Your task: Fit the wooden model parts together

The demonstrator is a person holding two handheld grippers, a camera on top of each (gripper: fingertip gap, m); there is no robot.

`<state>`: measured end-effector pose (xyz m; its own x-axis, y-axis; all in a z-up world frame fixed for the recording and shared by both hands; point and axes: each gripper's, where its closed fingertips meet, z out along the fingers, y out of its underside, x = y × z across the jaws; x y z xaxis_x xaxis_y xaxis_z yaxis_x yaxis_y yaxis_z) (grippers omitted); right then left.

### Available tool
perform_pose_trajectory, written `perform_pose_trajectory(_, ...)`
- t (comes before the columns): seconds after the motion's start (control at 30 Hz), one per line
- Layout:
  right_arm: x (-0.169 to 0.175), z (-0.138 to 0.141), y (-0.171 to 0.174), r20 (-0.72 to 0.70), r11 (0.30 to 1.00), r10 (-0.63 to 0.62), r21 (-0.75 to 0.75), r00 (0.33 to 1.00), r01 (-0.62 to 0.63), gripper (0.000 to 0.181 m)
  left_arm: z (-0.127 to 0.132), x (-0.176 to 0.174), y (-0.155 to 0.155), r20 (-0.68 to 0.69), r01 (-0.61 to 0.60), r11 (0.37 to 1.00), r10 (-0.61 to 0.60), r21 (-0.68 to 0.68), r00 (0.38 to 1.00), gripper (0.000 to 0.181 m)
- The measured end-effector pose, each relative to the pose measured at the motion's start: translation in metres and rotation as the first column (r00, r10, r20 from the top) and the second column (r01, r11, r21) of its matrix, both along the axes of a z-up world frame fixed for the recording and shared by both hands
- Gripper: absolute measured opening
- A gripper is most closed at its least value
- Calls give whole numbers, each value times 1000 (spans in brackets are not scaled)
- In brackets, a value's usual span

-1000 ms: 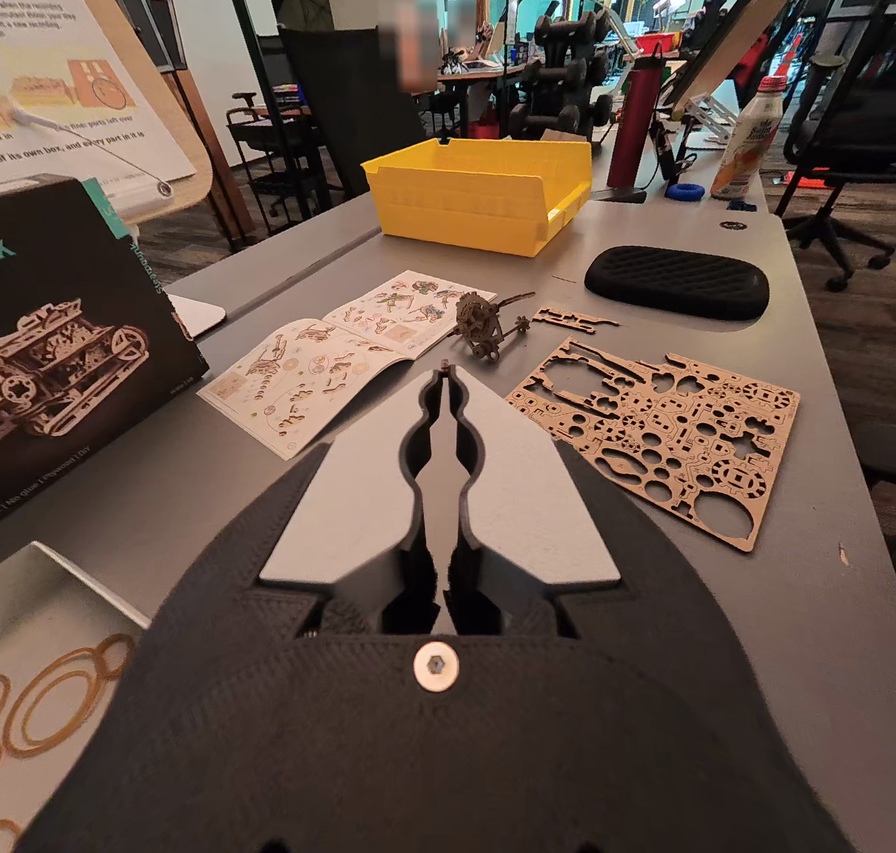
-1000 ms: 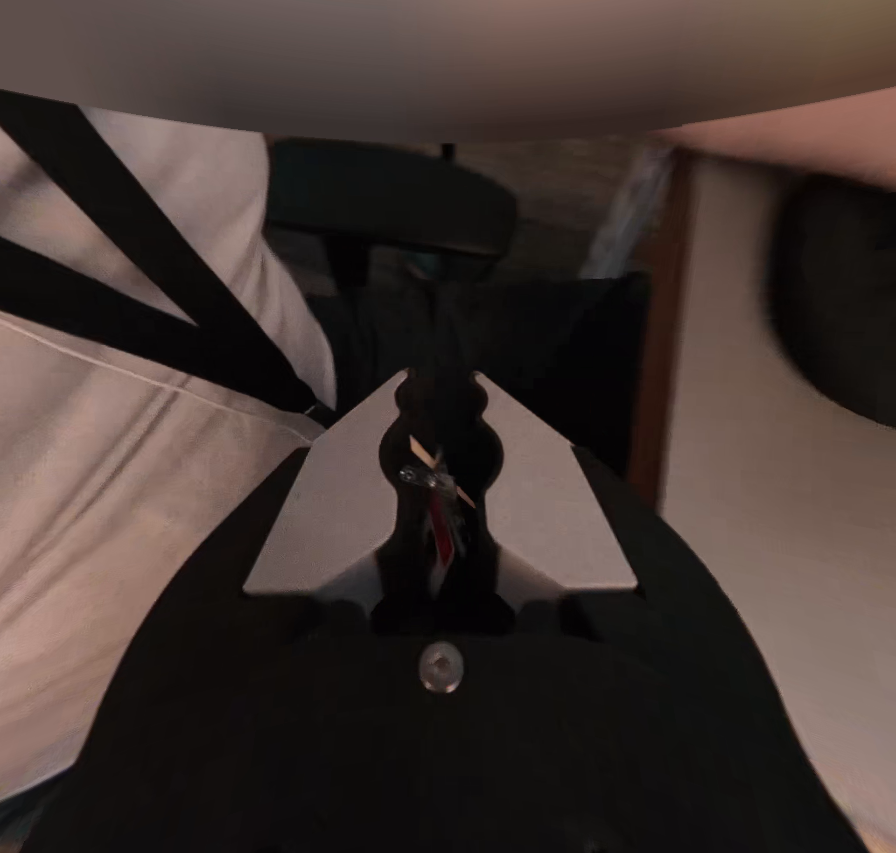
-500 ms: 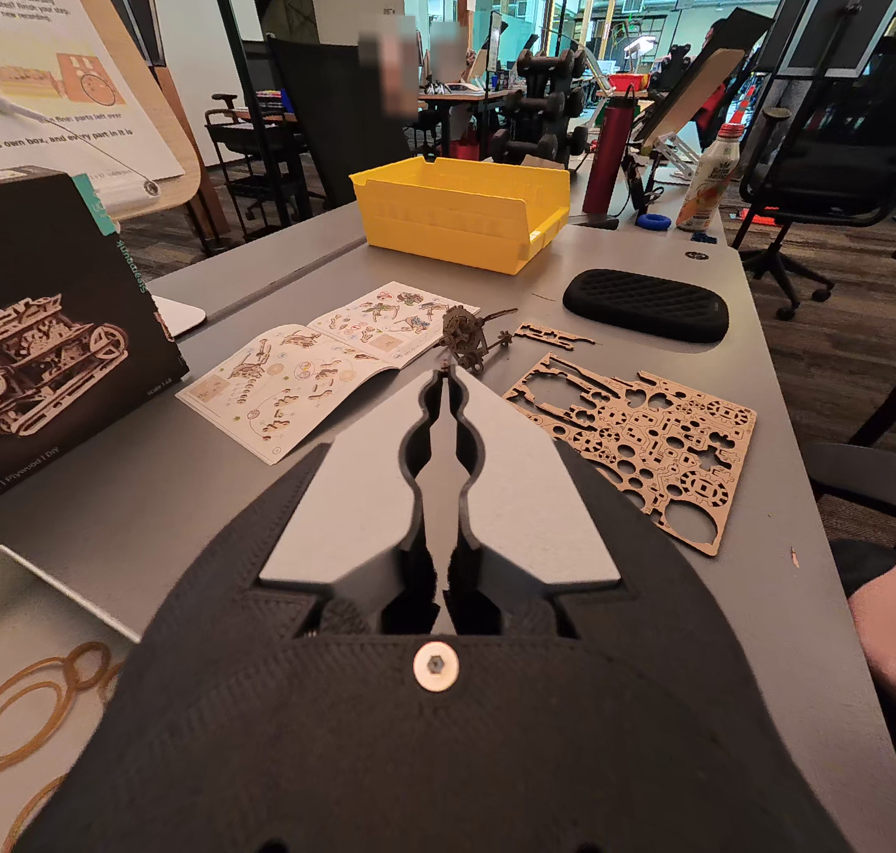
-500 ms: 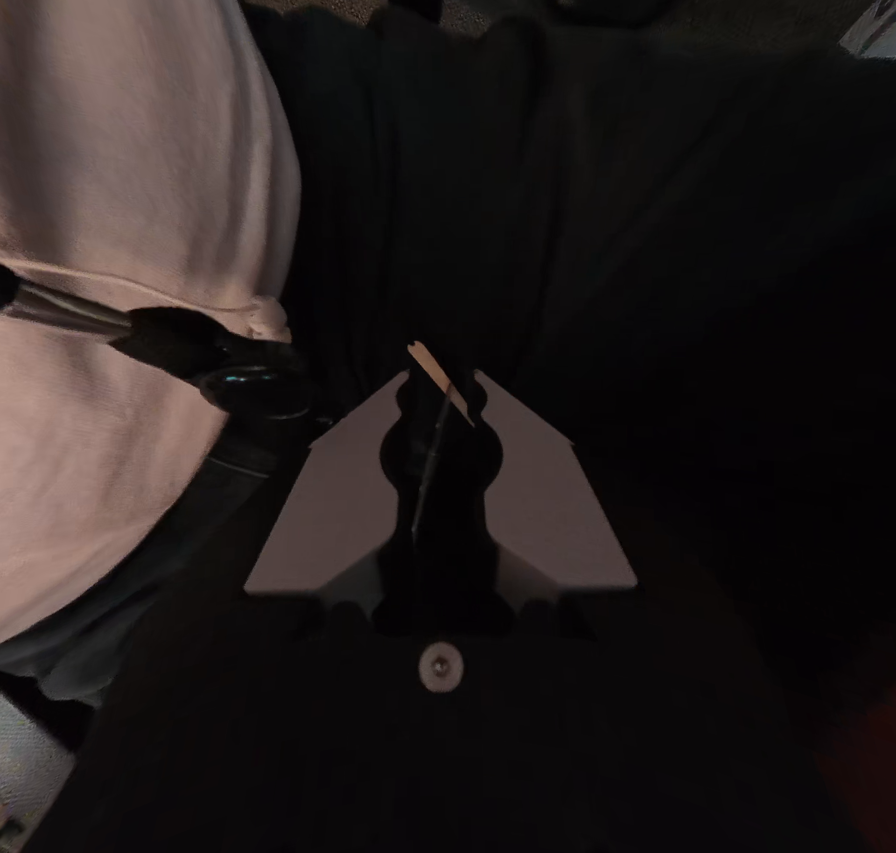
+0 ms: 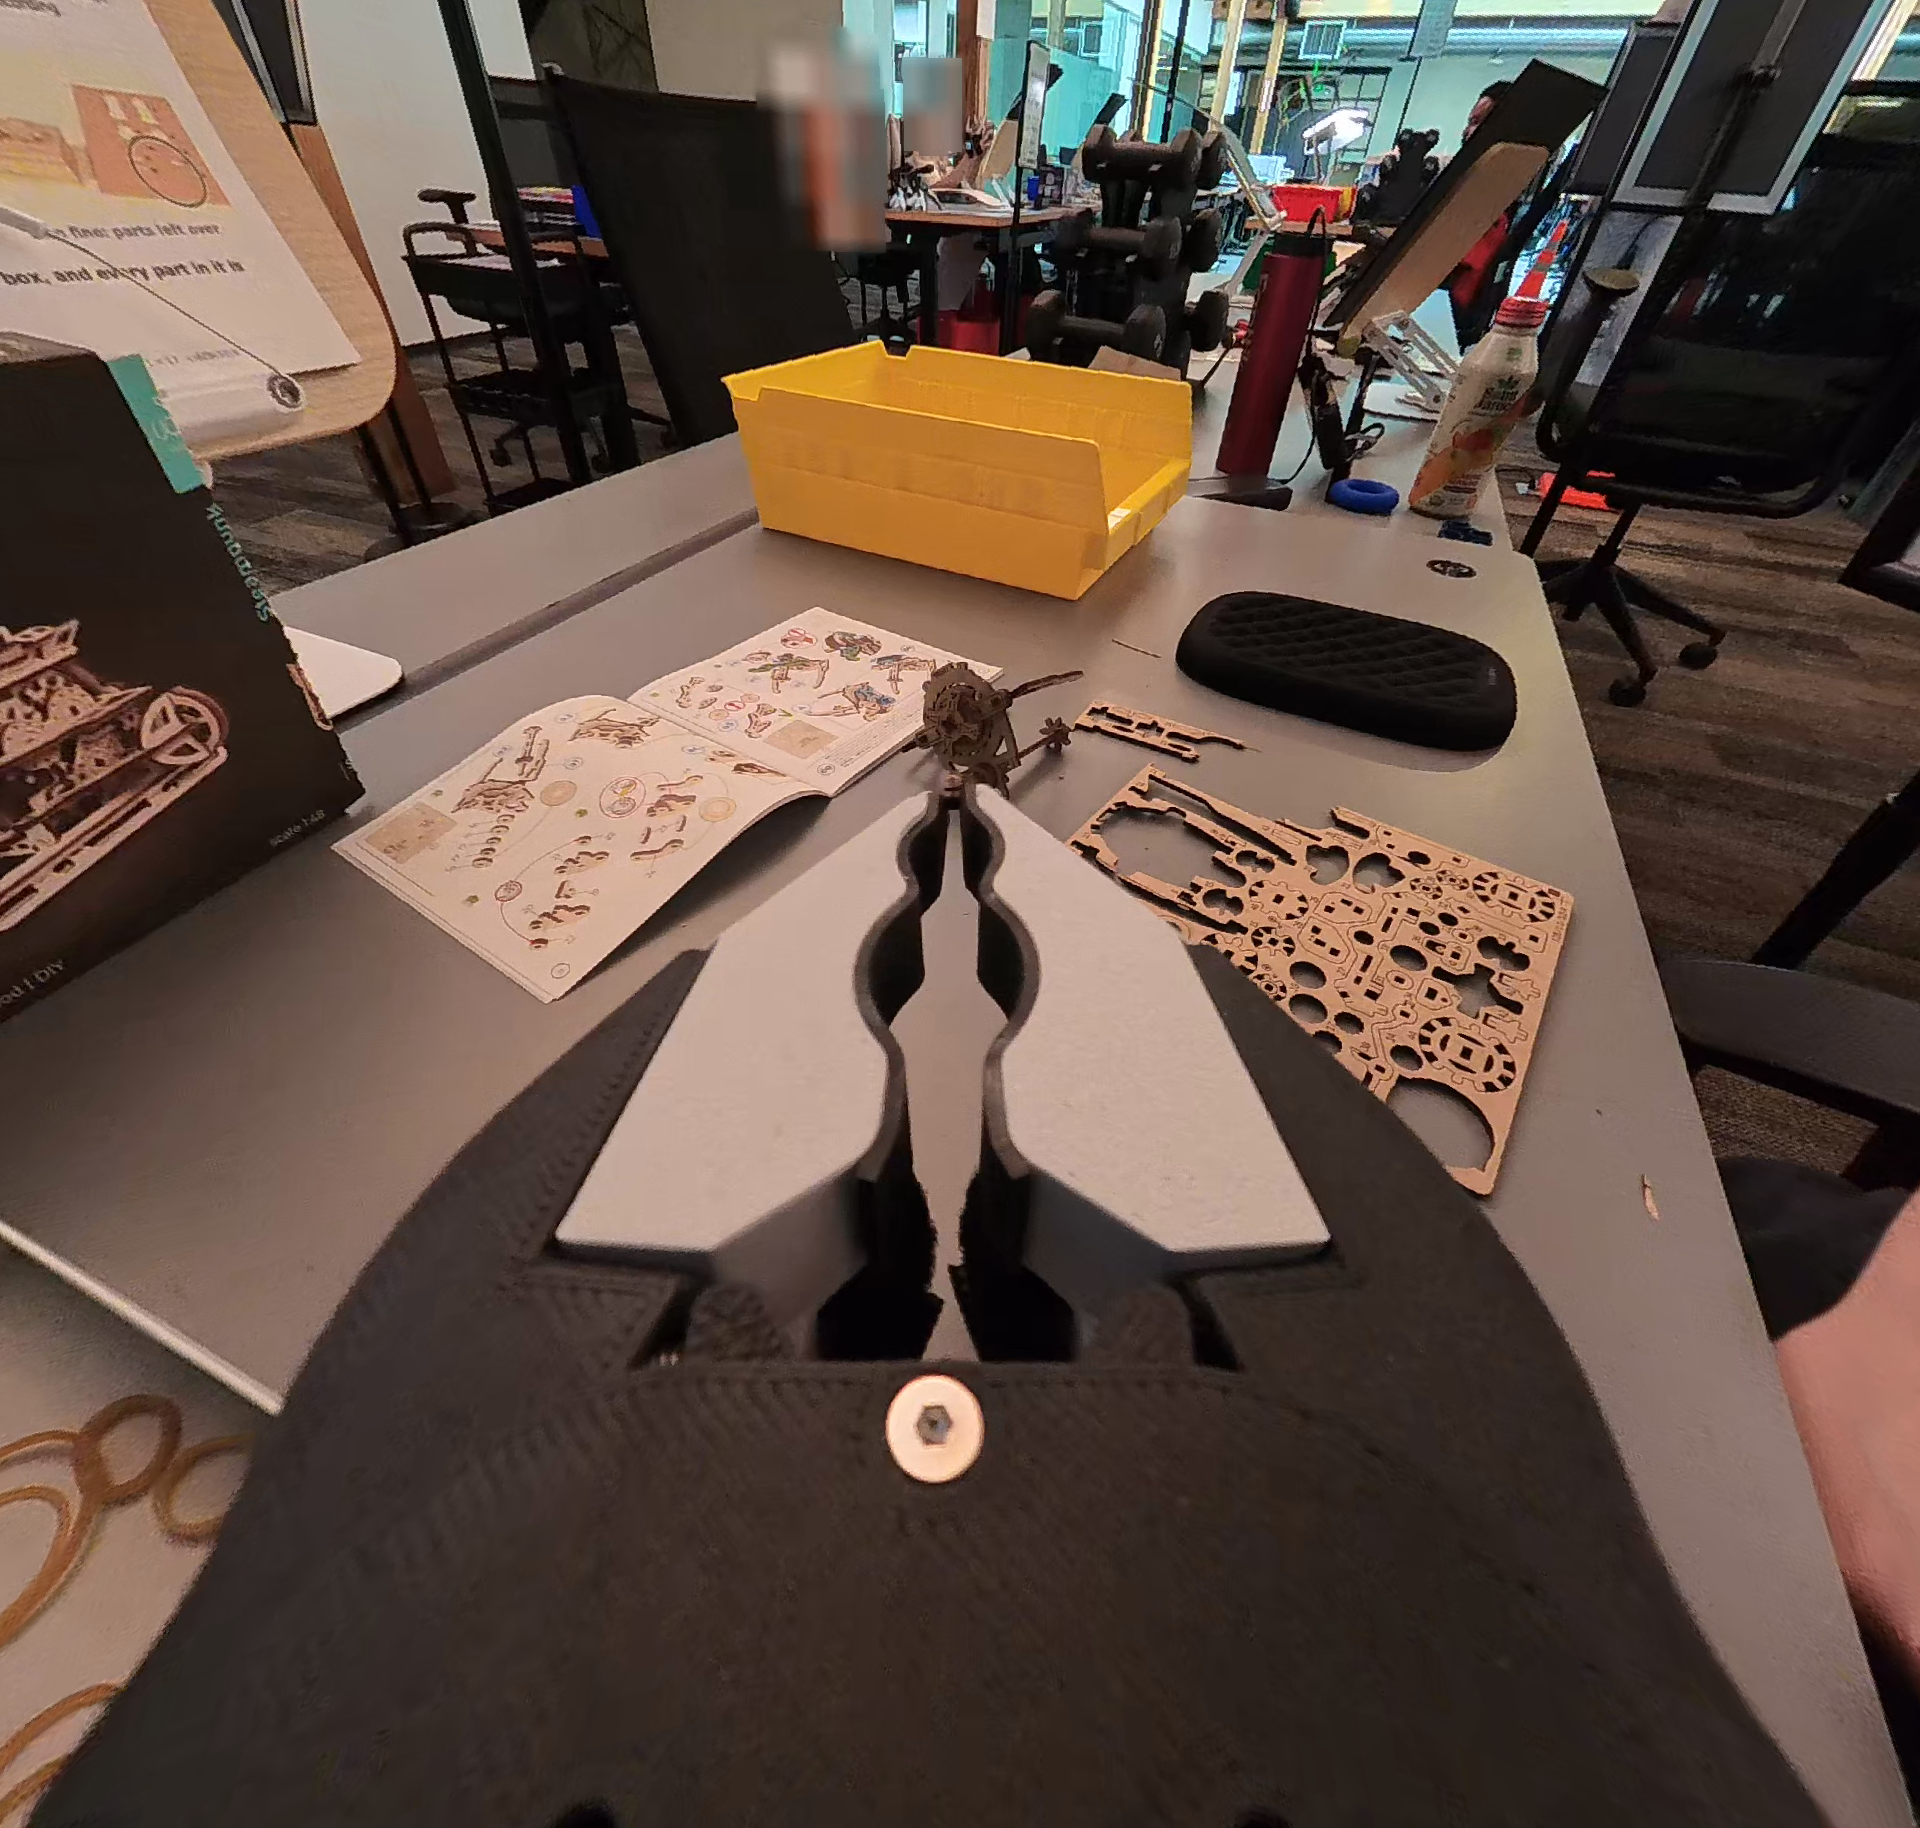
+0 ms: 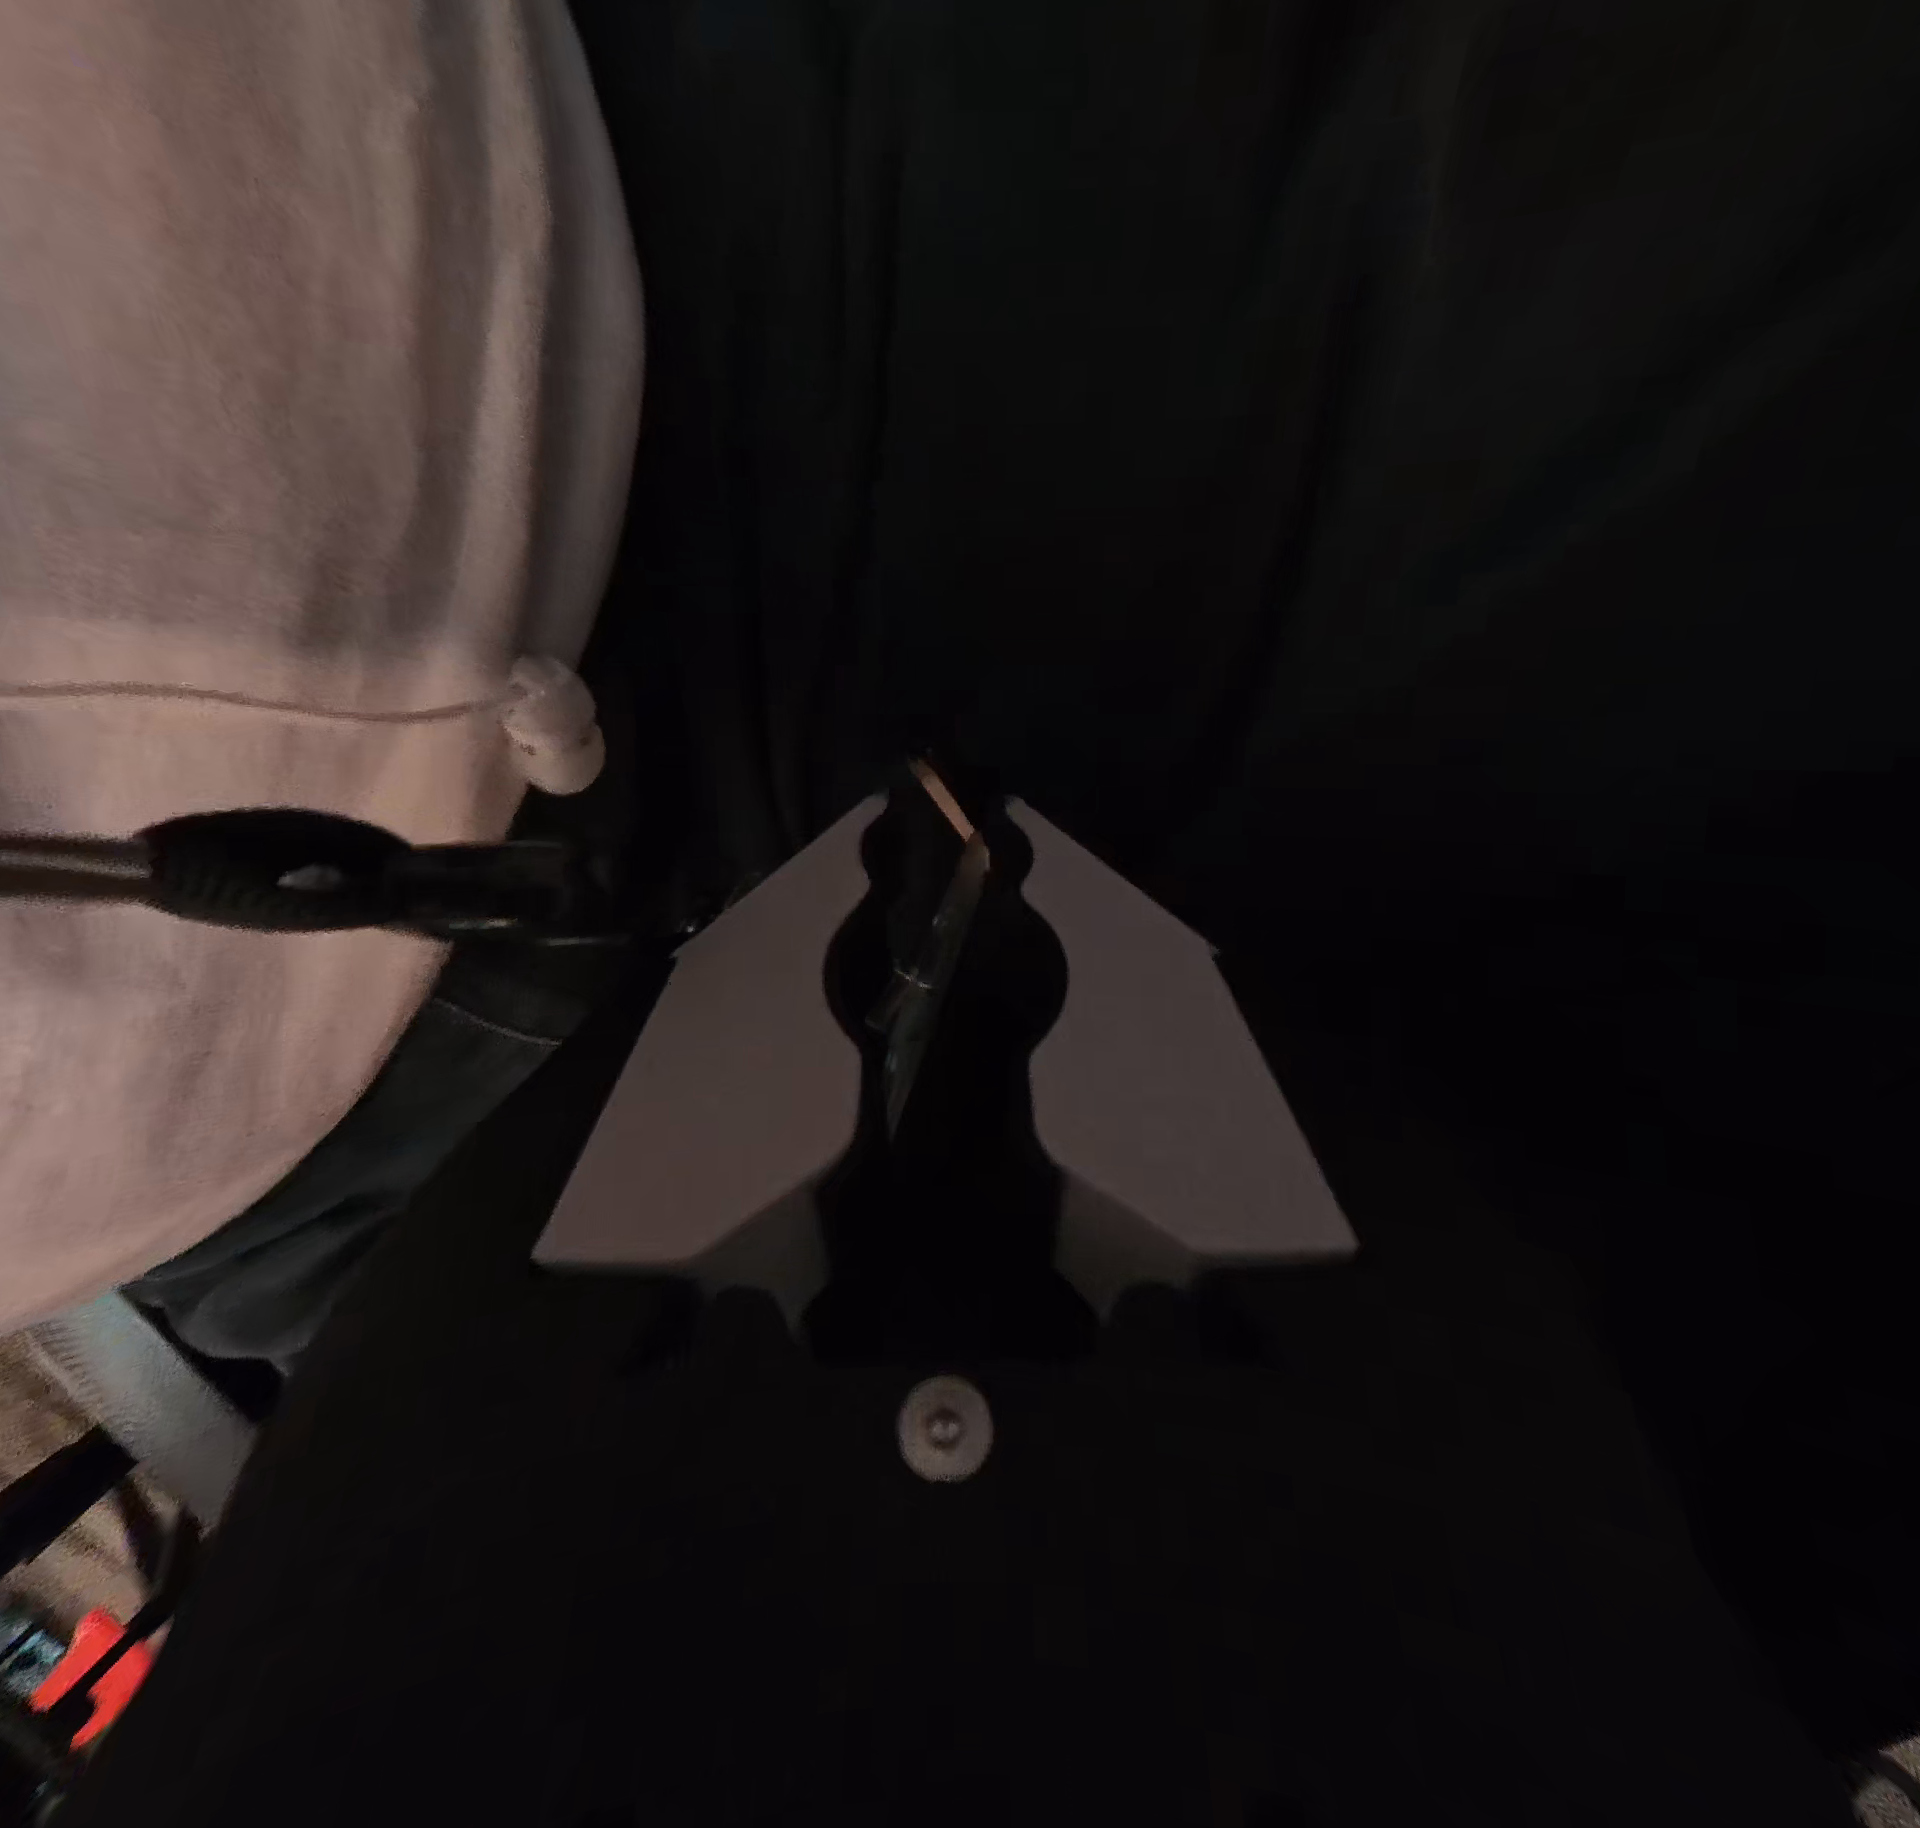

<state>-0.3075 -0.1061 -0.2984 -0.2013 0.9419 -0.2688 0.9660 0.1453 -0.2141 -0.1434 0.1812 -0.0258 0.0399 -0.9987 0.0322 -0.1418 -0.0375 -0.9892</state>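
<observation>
My left gripper (image 5: 948,804) is shut, with a tiny dark wooden piece pinched at its tips. It hovers over the grey table (image 5: 260,1103), just short of a dark wooden gear assembly (image 5: 966,724) that rests by the open instruction booklet (image 5: 644,802). A laser-cut plywood parts sheet (image 5: 1351,937) lies to the right, and a small cut-out strip (image 5: 1153,731) lies beyond it. My right gripper (image 6: 951,812) is shut on a thin pale stick-like part (image 6: 948,804) with a metal-looking length behind it. It is held off the table, against a person's dark clothing (image 6: 1247,428).
A yellow bin (image 5: 966,469) stands at the back, a black pad (image 5: 1351,666) at the right, and the dark kit box (image 5: 125,698) at the left. Rubber bands (image 5: 94,1466) lie in a tray near left. A bottle (image 5: 1475,428) and a red flask (image 5: 1262,365) stand far back. A white shirt (image 6: 260,428) fills the left of the right wrist view. The grippers' ends are close to 40 cm from one another. The dark wooden gear assembly (image 5: 966,724) lies some 20 cm from my left tips, 45 cm from my right tips.
My left gripper has drawn back and swung slightly, still shut; the gear assembly now sits closer to its tips. My right gripper has turned from under the table toward the person's dark clothing, keeping the stick.
</observation>
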Motion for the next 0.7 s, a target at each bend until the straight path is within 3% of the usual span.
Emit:
perform_pose_trajectory(0.23,2,-2,-6,134,998,40,-54,990,-33,7,3,-1,-1,9,4,1000,-4,-11,1000,0)
perform_pose_trajectory(0.37,3,1,-7,119,997,63,-51,991,-57,4,4,-2,0,16,7,1000,-7,-27,1000,0)
perform_pose_trajectory(0.47,-4,12,-4,26,999,46,-22,999,-46,2,6,-3,1,26,7,999,-6,-34,1000,0)
perform_pose_trajectory(0.57,-23,36,0,-164,999,-48,-31,985,44,2,8,-4,2,33,9,999,-7,-48,999,0)
perform_pose_trajectory(0.63,-35,59,9,-313,991,-133,-49,941,124,2,7,-4,4,34,6,998,-4,-57,999,0)
perform_pose_trajectory(0.7,-47,87,21,-479,976,-210,-58,852,208,1,6,-4,4,35,11,997,-9,-72,999,0)
